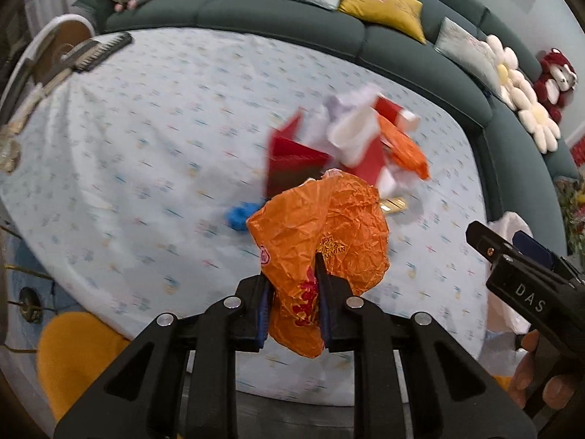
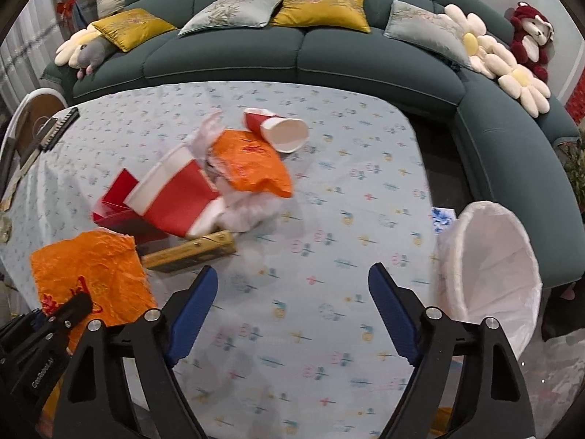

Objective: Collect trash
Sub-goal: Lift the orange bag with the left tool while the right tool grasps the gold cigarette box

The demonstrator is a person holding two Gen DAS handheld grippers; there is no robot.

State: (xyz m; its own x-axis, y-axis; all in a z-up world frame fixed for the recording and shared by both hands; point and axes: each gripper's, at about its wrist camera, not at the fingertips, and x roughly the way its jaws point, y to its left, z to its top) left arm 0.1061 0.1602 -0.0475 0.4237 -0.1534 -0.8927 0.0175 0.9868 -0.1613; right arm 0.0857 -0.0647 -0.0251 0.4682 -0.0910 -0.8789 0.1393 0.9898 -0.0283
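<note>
Two tongs: left tongs (image 1: 294, 303) pinch crinkled orange wrapper (image 1: 321, 226); right tongs (image 2: 292, 314) gape, empty.

We see a curved dark green sofa (image 2: 329, 51) lined with yellow and grey cushions (image 2: 321, 7), a patterned pale blue tablecloth (image 2: 329, 256), and perhaps curtains at left.

left claw (image 1: 292, 285) clamped, right claw (image 2: 292, 311) spread
</note>
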